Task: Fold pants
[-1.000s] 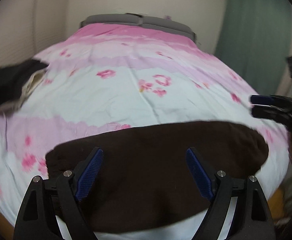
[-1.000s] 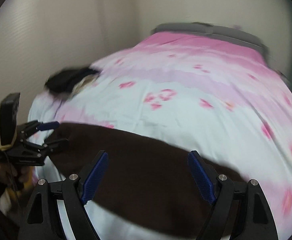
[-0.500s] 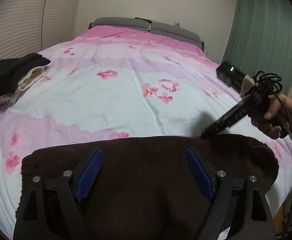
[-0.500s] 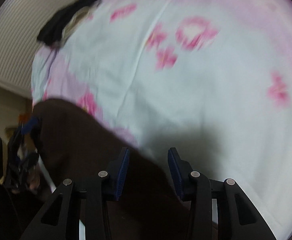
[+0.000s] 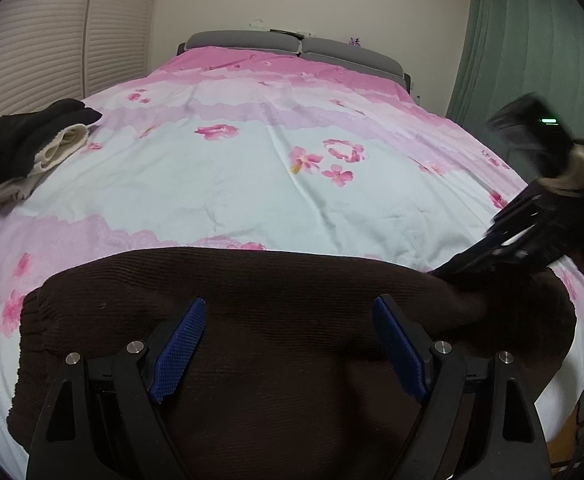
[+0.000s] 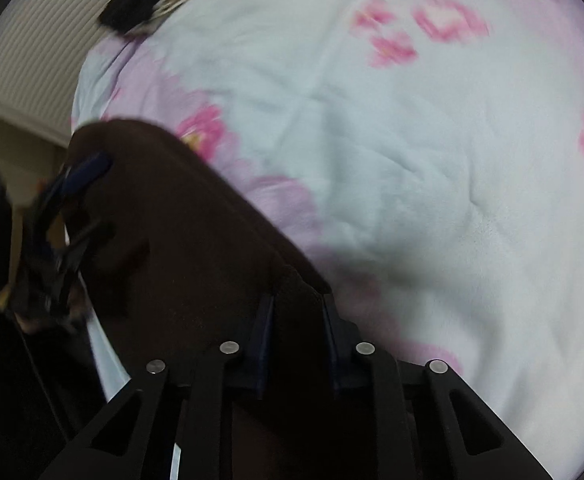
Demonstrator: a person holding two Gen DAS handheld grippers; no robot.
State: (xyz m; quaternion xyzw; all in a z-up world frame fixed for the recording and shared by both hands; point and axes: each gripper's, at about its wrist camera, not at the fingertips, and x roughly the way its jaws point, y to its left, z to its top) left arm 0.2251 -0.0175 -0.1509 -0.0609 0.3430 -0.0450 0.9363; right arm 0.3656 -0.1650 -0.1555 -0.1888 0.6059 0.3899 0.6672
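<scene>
Since half a second ago our right gripper [image 6: 296, 312] has narrowed its jaws from a loose gap to a pinch on the far edge of the pants [image 5: 292, 320], near their right end; a small ridge of brown cloth stands up between the pads; seen from the left wrist, the right tool is blurred and tilted down onto that same edge, so we judge it was moving when the frame was taken. Our left gripper [image 5: 288, 344] has hardly shifted; it hovers over the middle of the pants with its jaws spread wide and nothing between them; whether its fingertips touch the cloth we cannot tell.

For the task, this reads as the start of a fold: one end is now gripped, the other end lies free, and the left gripper is placed where it could press down or take hold; no fold from this grip shows yet.

The pants lie across the near end of the bed [image 5: 252, 184] as a broad dark-brown band; the weave is finely ribbed, like corduroy or a thick knit, soft and matte; the left end is squarish, the right end rounded. The cover beneath is smooth, pale cloth with pink bands and flowers, lightly creased. A pile [image 5: 24, 156] of black and cream clothes sits well apart at the left edge.
</scene>
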